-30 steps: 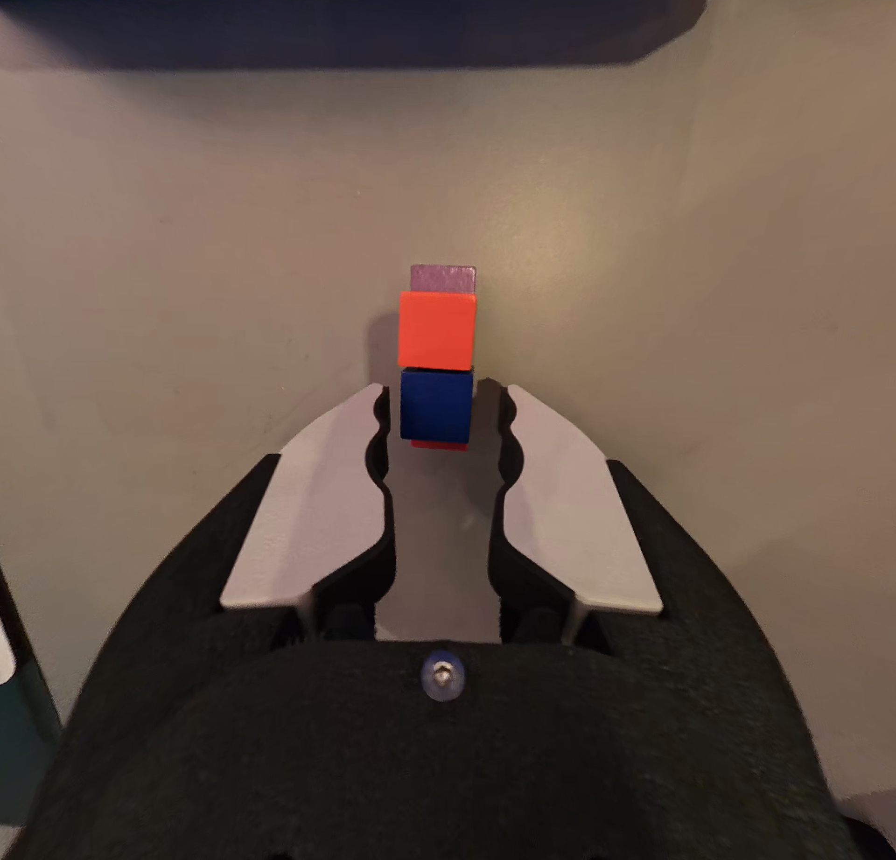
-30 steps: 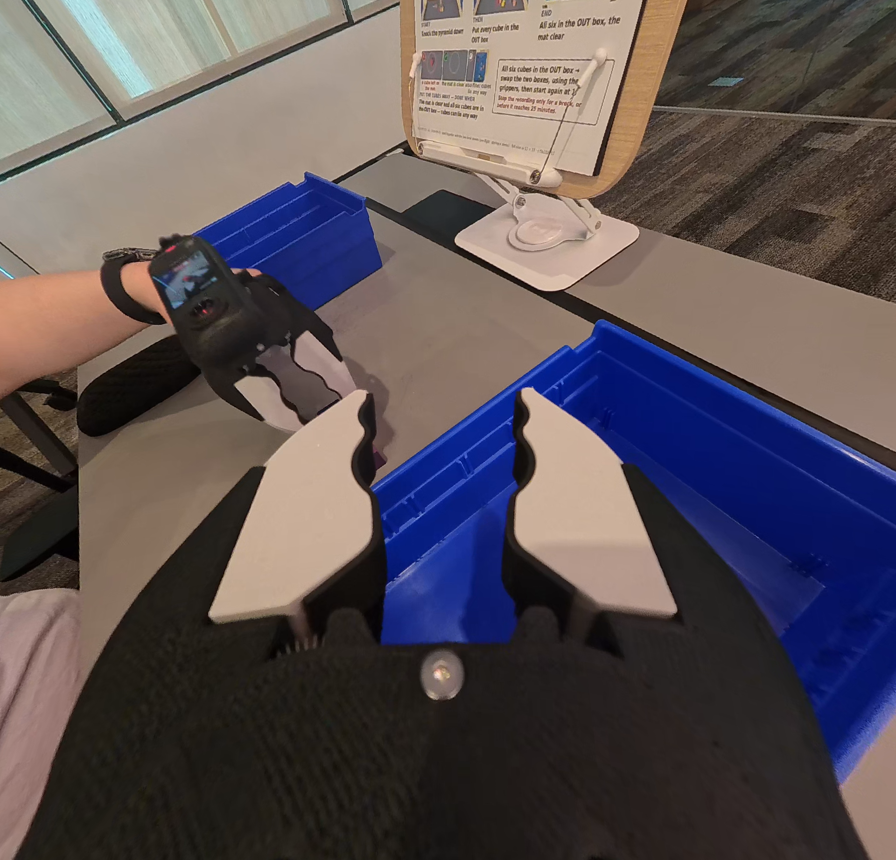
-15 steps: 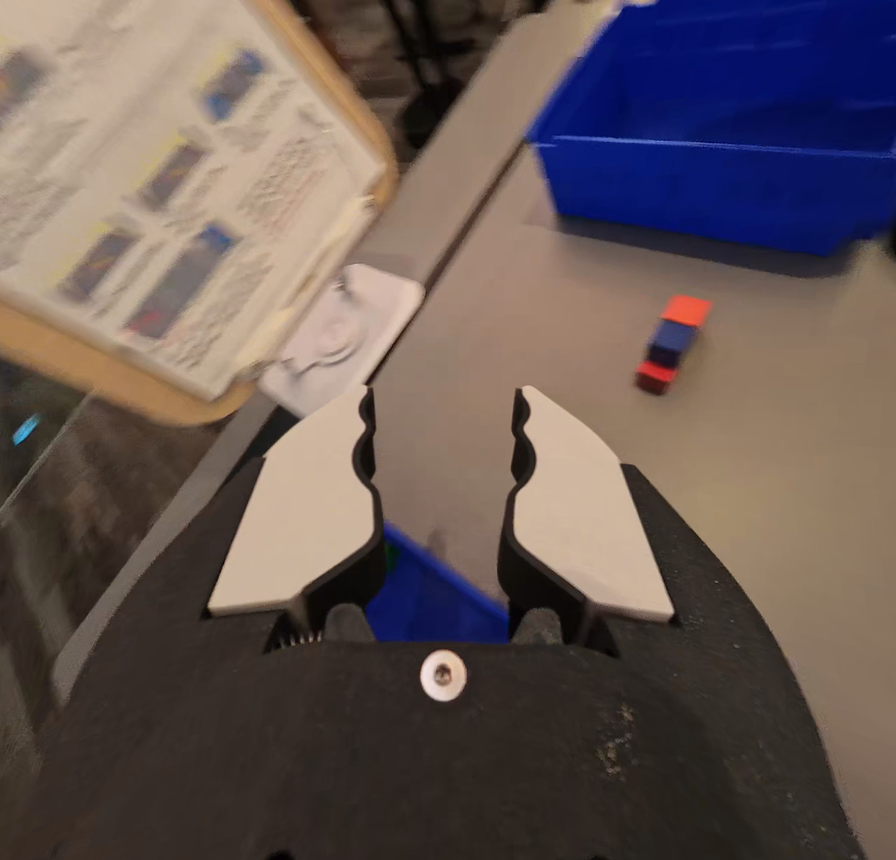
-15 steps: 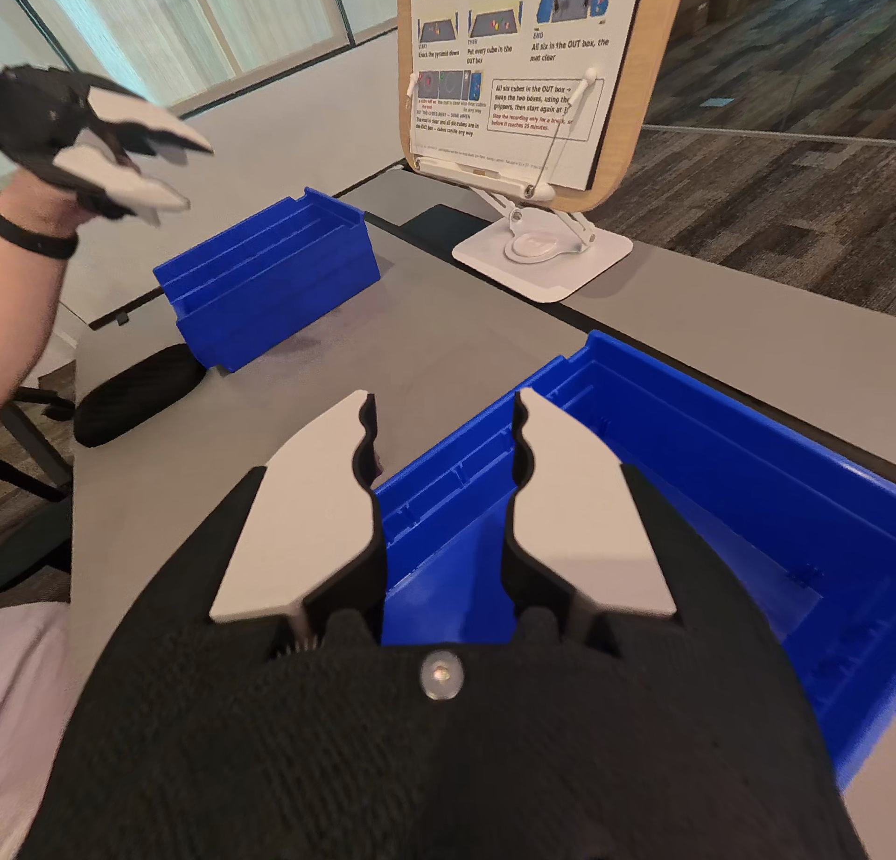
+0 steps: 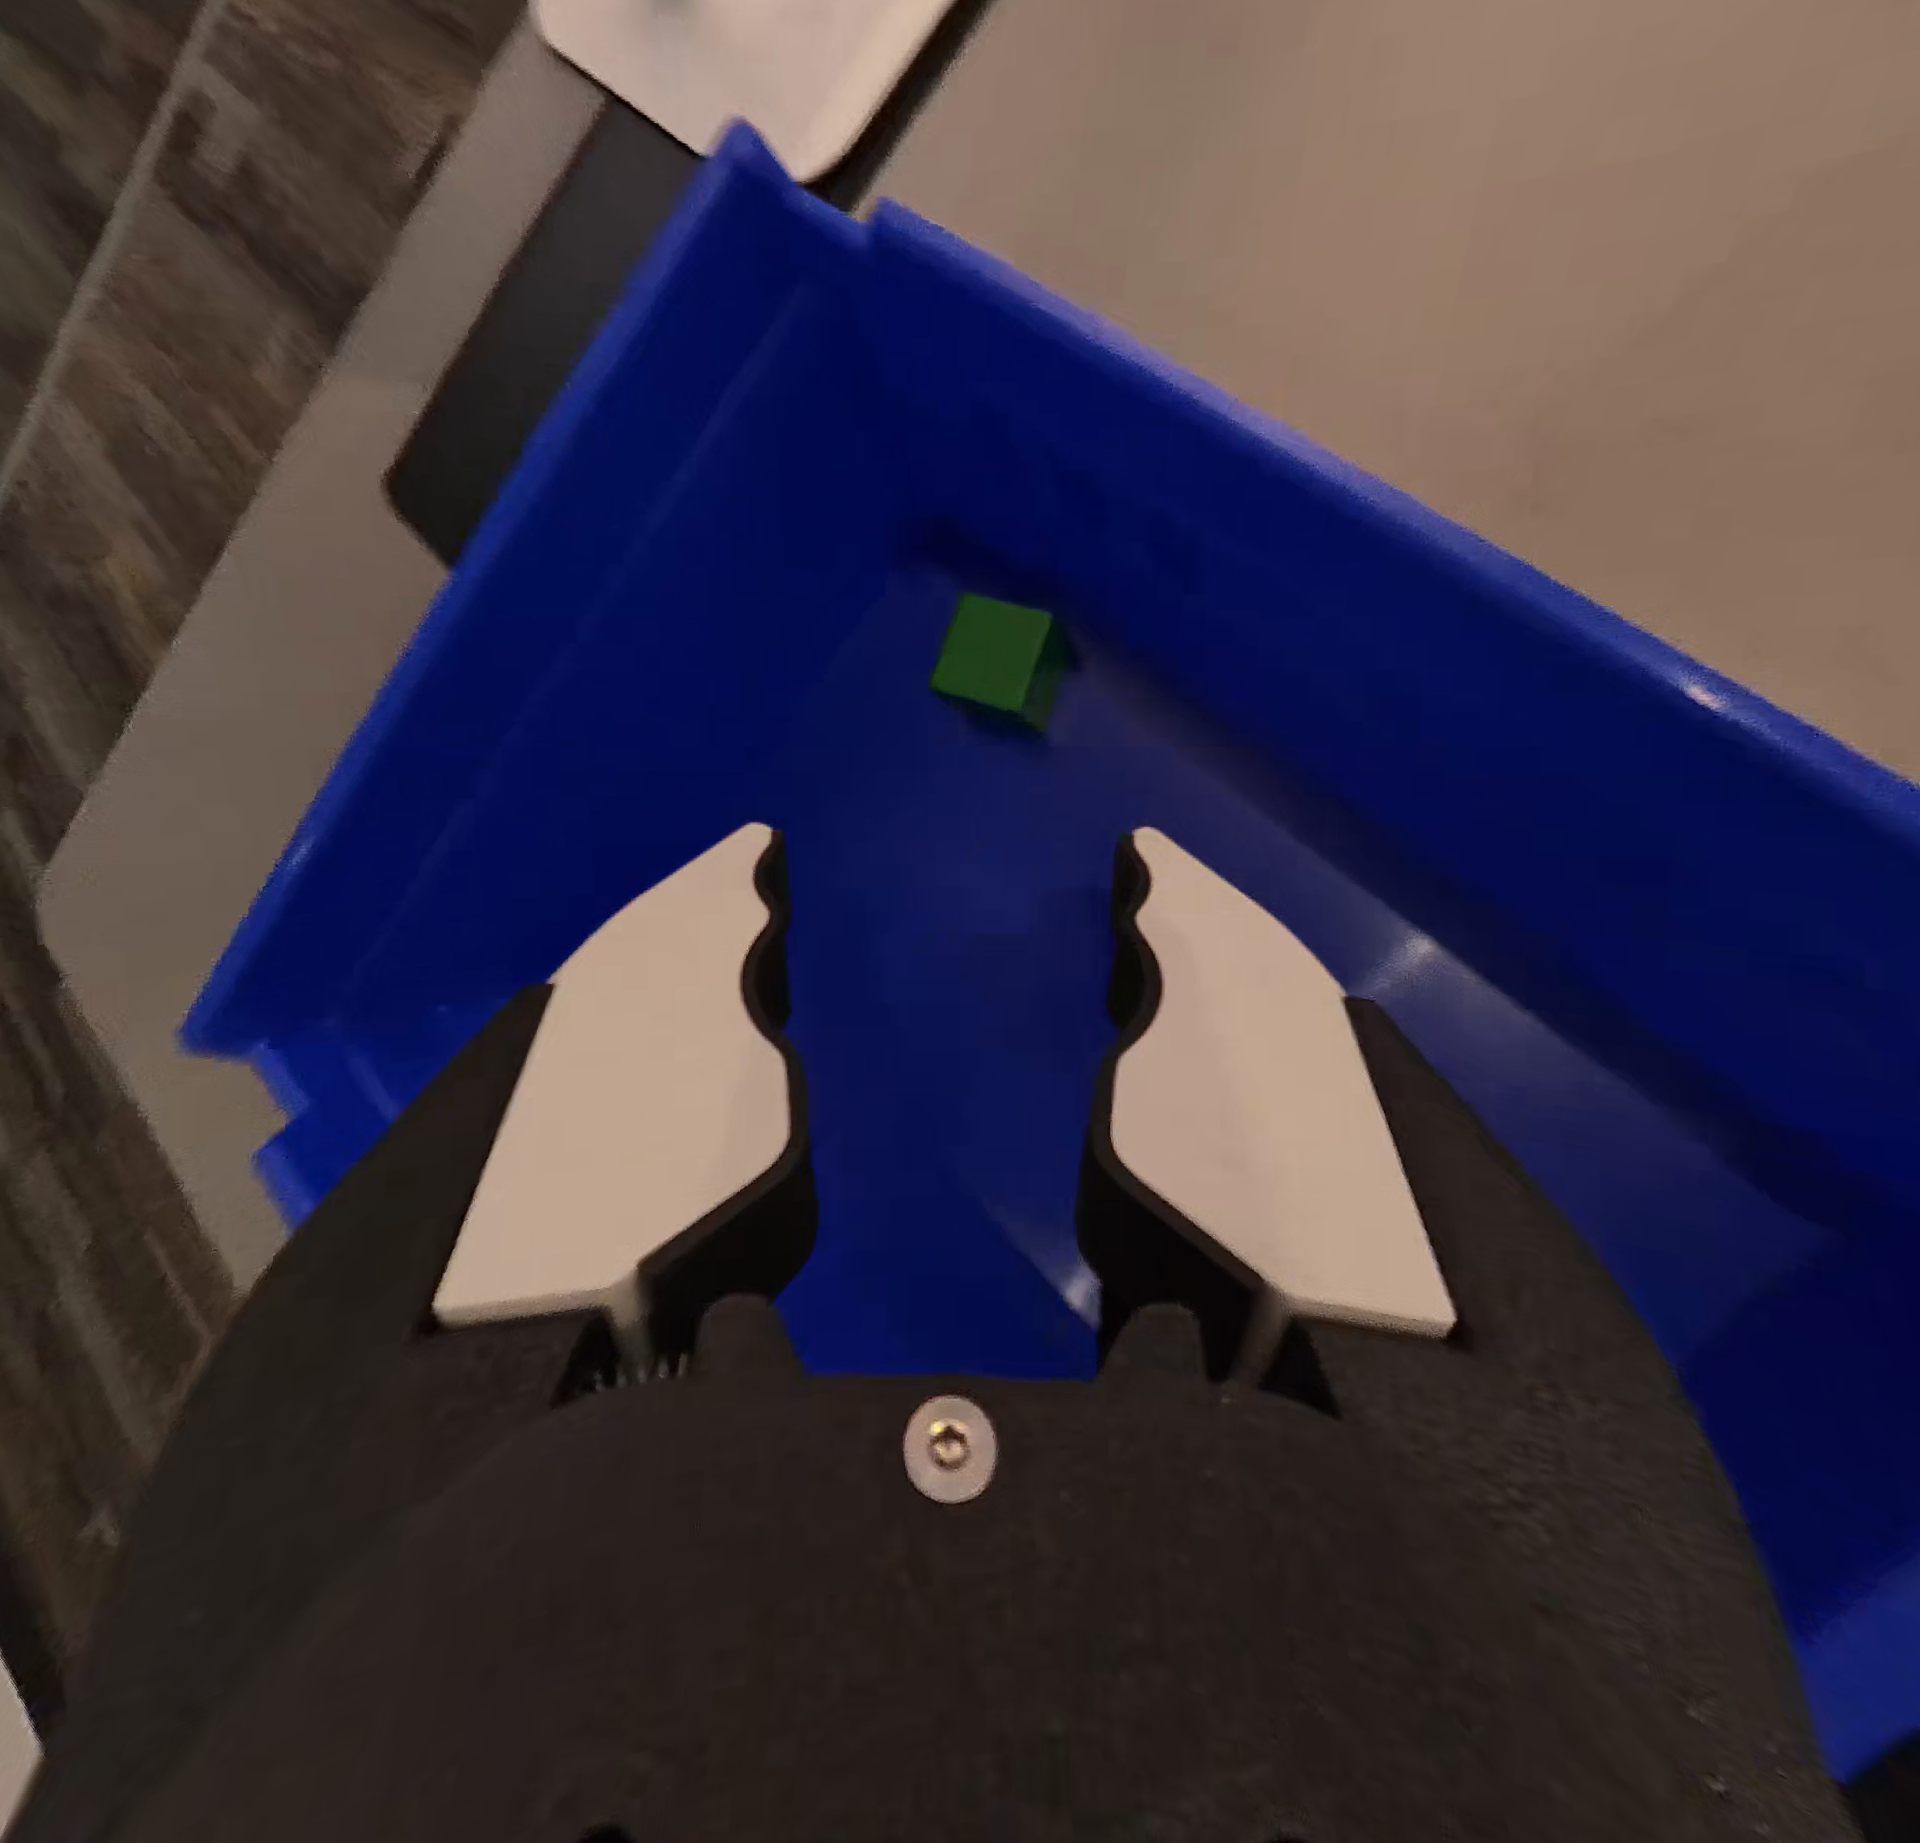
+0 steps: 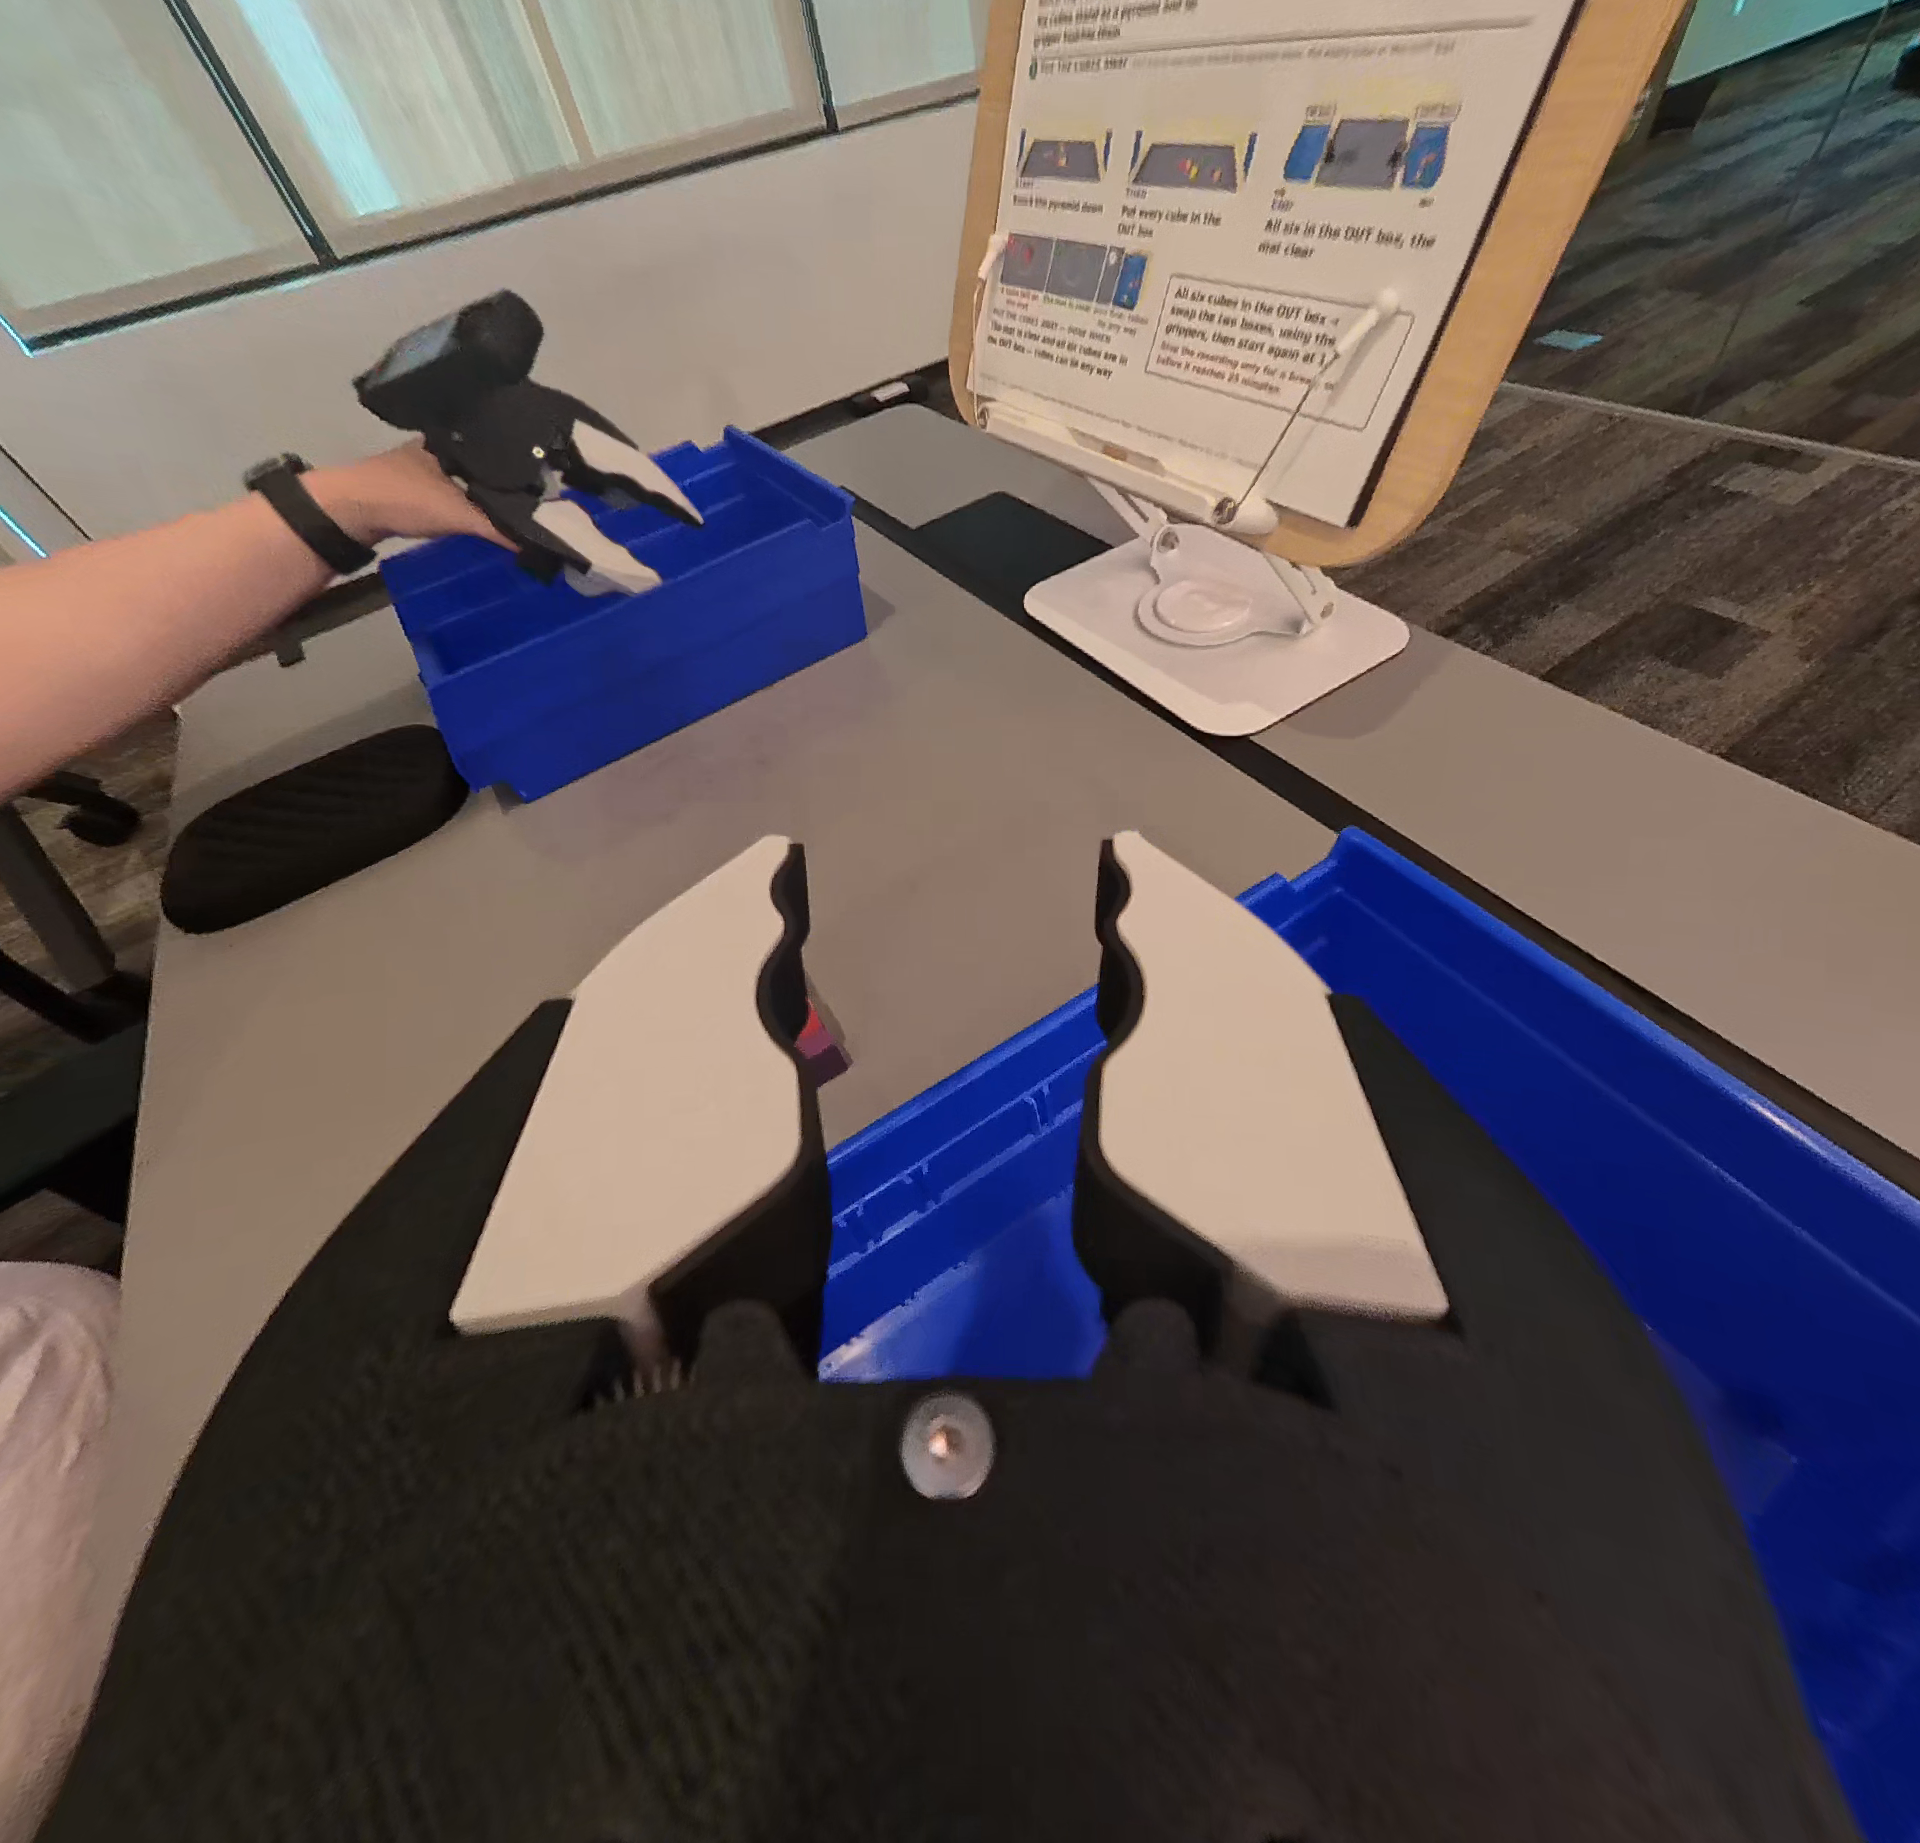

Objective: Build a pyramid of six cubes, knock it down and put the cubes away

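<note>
Both tongs empty and spread: left gripper point(image 5: 951, 843) hangs over the far bin point(image 5: 1299, 505) where the green cube point(image 5: 987, 659) sits near a wall; small, rigid, likely light; pinch two opposite flat faces; right gripper point(image 6: 951, 853) idle.

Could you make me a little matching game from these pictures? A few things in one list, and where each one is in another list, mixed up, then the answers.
Things:
1. green cube
2. left gripper
3. right gripper
4. white stand

Places:
A. on the grey table, holding up a wooden board with a printed sheet
B. alone on the floor of a blue bin, near its corner
C. jaws apart over the near blue bin's edge
D. jaws apart, over the far blue bin

Pairs: 1-B, 2-D, 3-C, 4-A
</note>
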A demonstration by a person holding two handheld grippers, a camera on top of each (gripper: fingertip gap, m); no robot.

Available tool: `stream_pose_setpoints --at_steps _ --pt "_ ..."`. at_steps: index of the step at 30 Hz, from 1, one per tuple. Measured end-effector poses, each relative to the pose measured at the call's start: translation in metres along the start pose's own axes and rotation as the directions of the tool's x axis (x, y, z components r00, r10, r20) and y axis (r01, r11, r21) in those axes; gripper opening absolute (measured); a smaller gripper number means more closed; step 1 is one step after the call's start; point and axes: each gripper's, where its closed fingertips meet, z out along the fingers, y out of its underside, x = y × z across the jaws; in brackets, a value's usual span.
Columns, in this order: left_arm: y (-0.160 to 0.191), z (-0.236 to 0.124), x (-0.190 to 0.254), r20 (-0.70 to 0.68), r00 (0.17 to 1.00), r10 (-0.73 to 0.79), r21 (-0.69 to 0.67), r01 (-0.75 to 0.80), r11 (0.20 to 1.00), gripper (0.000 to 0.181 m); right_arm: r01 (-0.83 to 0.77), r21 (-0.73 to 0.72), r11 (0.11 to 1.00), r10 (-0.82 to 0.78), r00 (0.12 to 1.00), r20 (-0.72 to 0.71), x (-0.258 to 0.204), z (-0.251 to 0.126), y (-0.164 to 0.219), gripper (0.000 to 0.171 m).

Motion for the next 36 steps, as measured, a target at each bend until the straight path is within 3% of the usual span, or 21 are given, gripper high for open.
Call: stream_pose_setpoints --at_steps 4,12,23,29,36 --pt "0.002 0.029 0.009 -0.057 0.993 0.105 -0.031 -0.107 0.994 0.059 0.010 -0.066 0.998 -0.010 1.000 0.001 -0.001 0.011 0.011 0.054" --pt "-0.012 0.062 0.011 -0.152 0.987 0.046 -0.003 -0.047 0.999 0.050 0.029 -0.121 0.992 -0.030 1.000 -0.002 0.001 0.019 0.019 0.054" --pt "-0.004 0.084 0.013 -0.240 0.970 0.035 -0.069 -0.053 0.996 0.032 0.029 -0.167 0.986 -0.029 1.000 0.000 0.007 0.019 0.030 0.054" --pt "-0.001 0.061 0.005 -0.202 0.976 0.080 -0.067 -0.095 0.993 0.029 0.021 -0.161 0.987 -0.021 1.000 -0.001 0.009 0.017 0.030 0.054" --pt "-0.017 -0.011 -0.017 -0.052 0.986 0.157 -0.018 -0.159 0.987 0.029 0.027 -0.147 0.989 -0.027 1.000 -0.001 0.006 0.015 0.026 0.054"
